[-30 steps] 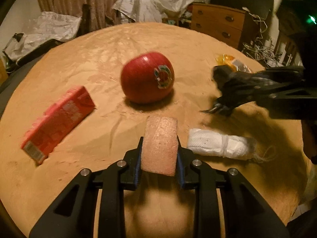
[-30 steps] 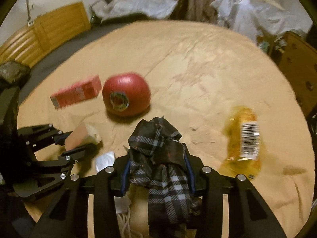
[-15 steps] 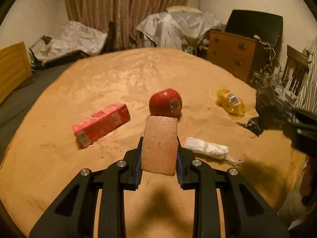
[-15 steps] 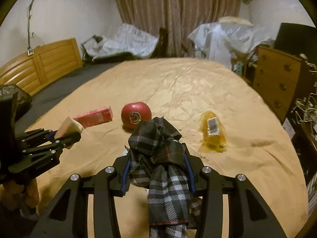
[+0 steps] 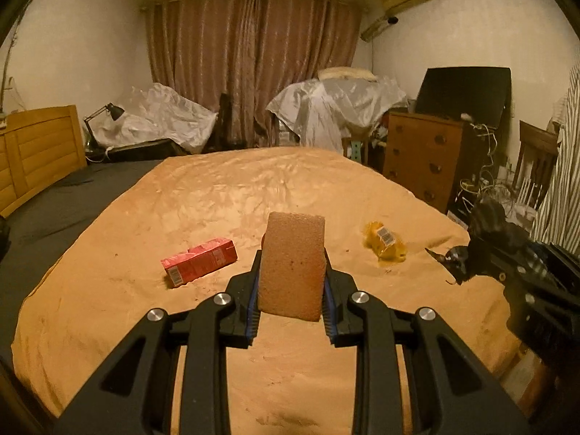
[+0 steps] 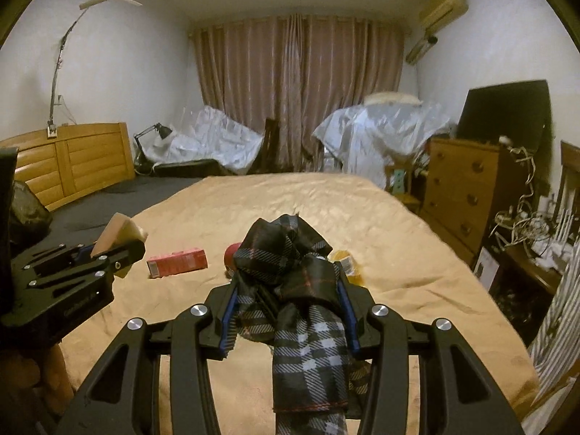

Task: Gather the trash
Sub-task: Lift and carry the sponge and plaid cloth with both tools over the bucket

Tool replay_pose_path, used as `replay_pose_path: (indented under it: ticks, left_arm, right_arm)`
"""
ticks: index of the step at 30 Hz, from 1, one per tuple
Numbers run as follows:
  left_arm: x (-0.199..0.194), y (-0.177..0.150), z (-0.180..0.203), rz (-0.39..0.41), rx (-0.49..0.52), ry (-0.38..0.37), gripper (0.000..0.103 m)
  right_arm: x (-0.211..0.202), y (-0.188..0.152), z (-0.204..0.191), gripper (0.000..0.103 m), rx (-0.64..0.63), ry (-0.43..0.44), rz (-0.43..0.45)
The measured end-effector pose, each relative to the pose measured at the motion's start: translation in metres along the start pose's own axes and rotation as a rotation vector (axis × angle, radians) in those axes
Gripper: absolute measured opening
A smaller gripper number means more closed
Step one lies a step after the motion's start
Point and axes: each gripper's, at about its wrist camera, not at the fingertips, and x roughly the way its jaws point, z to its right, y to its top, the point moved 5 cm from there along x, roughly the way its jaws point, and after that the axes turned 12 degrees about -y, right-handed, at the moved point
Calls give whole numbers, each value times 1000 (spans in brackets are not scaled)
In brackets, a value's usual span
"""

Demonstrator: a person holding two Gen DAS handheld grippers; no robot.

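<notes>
My left gripper point(image 5: 291, 290) is shut on a tan sponge block point(image 5: 292, 264), held upright above the near end of the bed. My right gripper point(image 6: 288, 304) is shut on a bunched dark plaid cloth point(image 6: 290, 272), whose tail hangs down between the arms. On the orange bedspread point(image 5: 224, 195) lie a red carton point(image 5: 198, 261) and a crumpled yellow wrapper point(image 5: 385, 244). A red apple point(image 6: 232, 252) shows only as a sliver behind the cloth. In the right wrist view the left gripper point(image 6: 119, 244) with its sponge point(image 6: 117, 233) is at the left.
A wooden dresser point(image 5: 422, 159) stands right of the bed with tangled cables point(image 5: 482, 185) beside it. Sheet-covered furniture point(image 5: 333, 105) and curtains point(image 5: 250, 65) fill the far wall. A wooden headboard point(image 5: 36, 148) and a desk lamp point(image 5: 107, 112) are at the left. A striped sleeve point(image 5: 560, 185) is at the right edge.
Both grippers have pulled back and risen from the bedspread with their loads, so the items on the bed look smaller and farther. The white bundle near the sponge is out of sight.
</notes>
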Motion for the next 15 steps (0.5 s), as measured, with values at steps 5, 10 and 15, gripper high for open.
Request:
replay_pose_path:
  ticks: [5,10,15]
  left_arm:
    - [-9,1,10,8,8,-6,26]
    - [-17,5,13,18,12,-9,26]
    - [-21,9,17,25,18,-12,26]
  right_arm:
    - [-25,1,10,47,17,-2,21]
    - [-36,4,8,47,13,10,23]
    - [-43,6,5,47,6,13,18]
